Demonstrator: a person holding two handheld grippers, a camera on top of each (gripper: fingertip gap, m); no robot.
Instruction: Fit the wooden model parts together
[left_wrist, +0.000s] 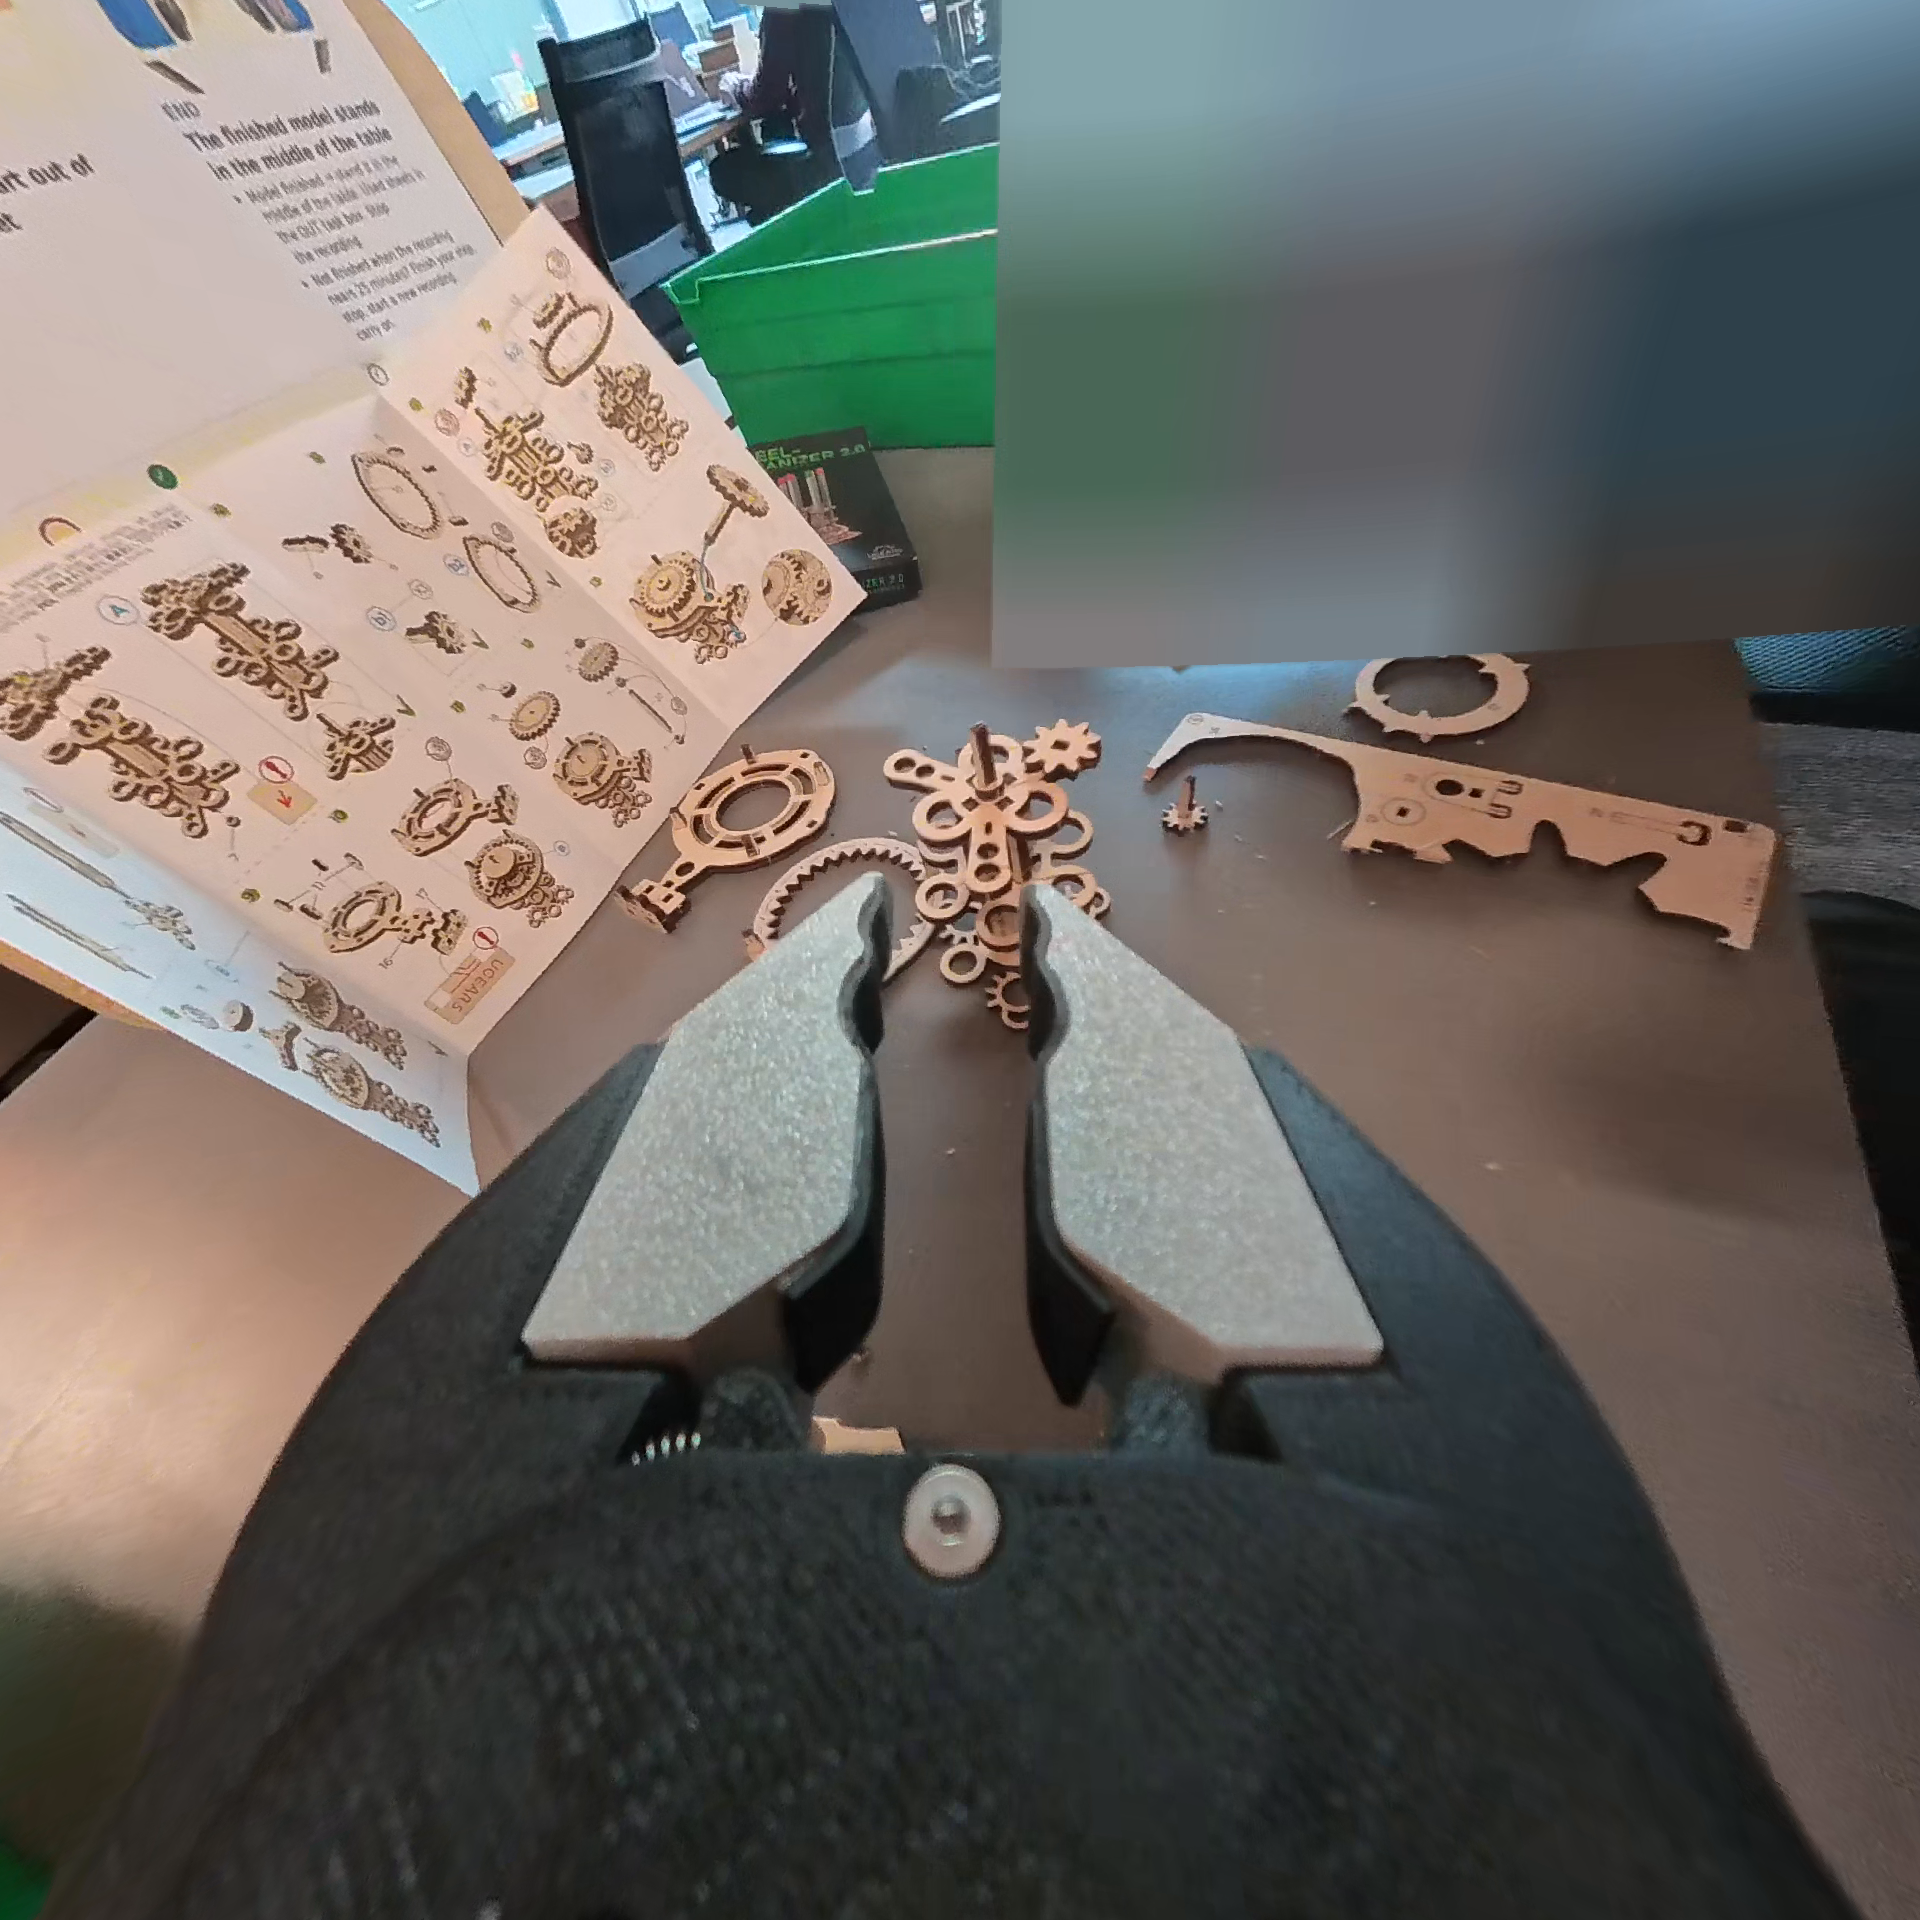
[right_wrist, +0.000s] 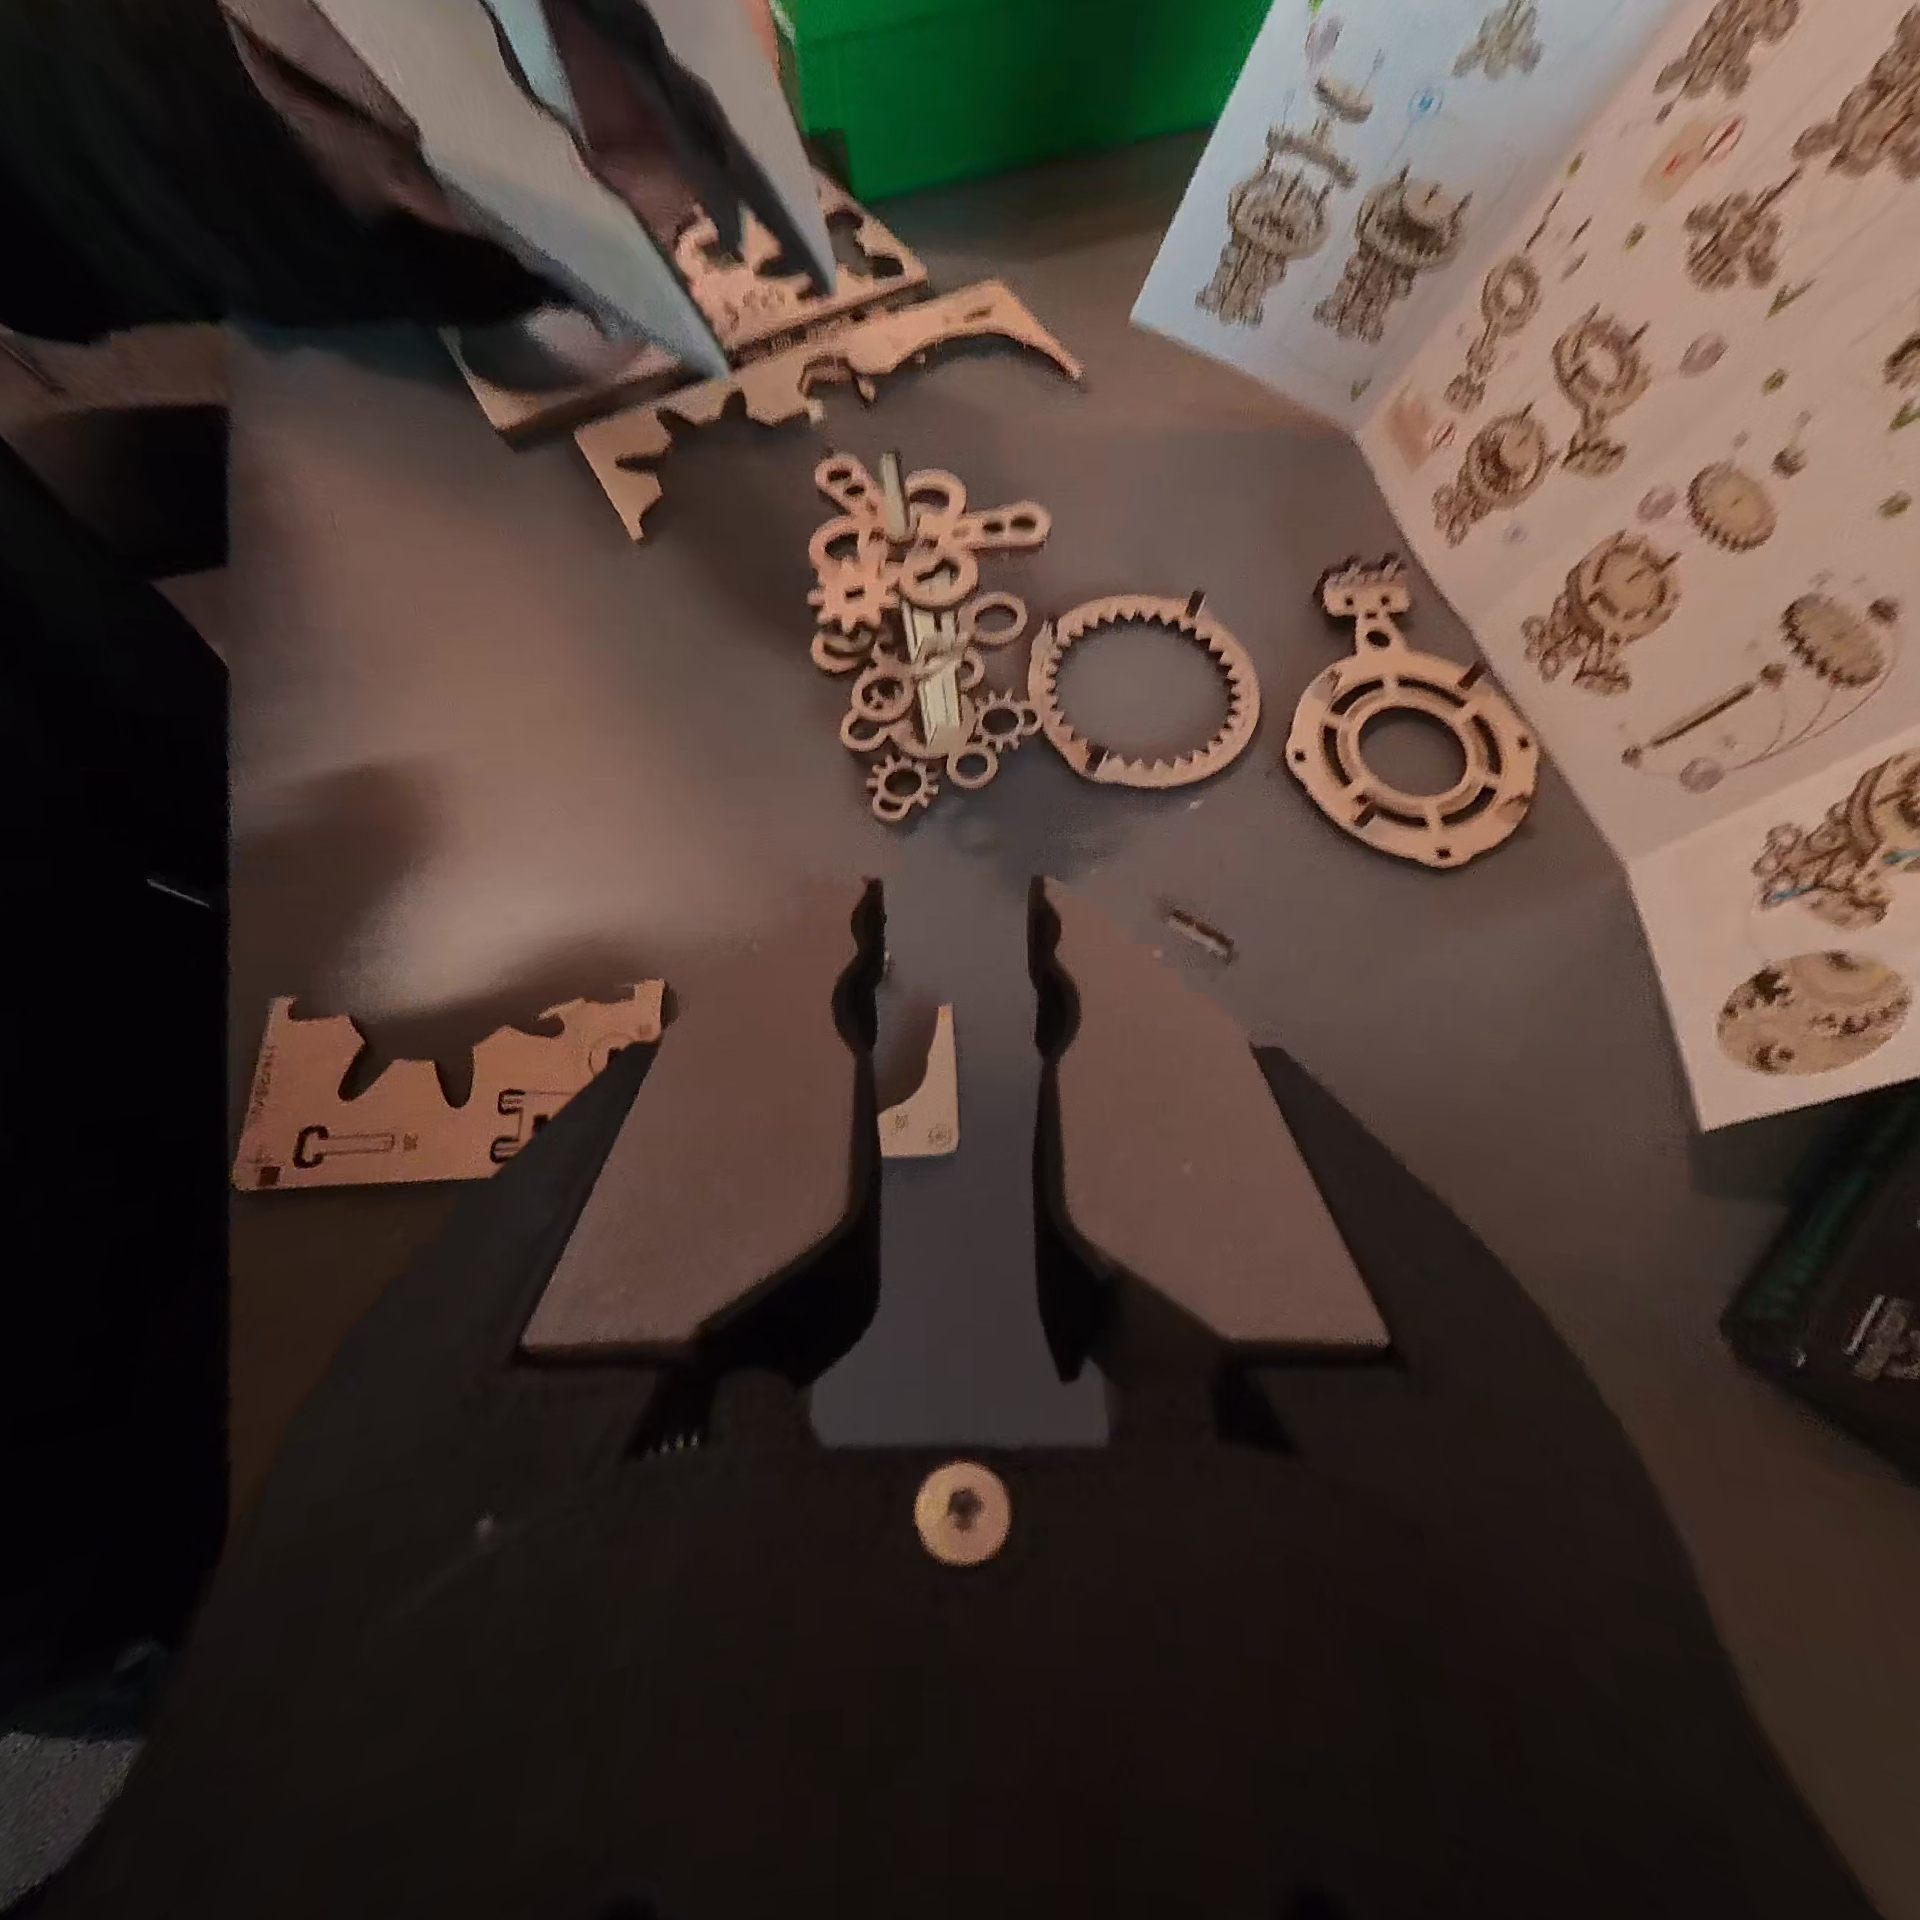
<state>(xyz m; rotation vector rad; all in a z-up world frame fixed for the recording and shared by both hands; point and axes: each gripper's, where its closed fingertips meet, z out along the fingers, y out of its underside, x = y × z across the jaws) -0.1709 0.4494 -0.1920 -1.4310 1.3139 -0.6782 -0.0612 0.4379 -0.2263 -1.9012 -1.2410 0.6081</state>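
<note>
Both wrist views look steeply down at the table (left_wrist: 1455, 1143) from close above, from opposing sides, sharing the ringed wooden assembly (left_wrist: 987, 831) (right_wrist: 914, 634).

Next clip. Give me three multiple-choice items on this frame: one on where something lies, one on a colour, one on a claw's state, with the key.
1. On the table, the toothed ring lies between
A. the gear assembly and the round slotted frame
B. two green bins
C. the claws

2. The bin behind the instruction sheet is
A. red
B. green
C. yellow

3. The left claw is
A. shut on a gear
B. holding the sheet
C. open, holding nothing

Key:
1 A, the right wrist view shows the three in a row.
2 B, plainly green in the left wrist view.
3 C, bare table shows between its fingers.
</note>
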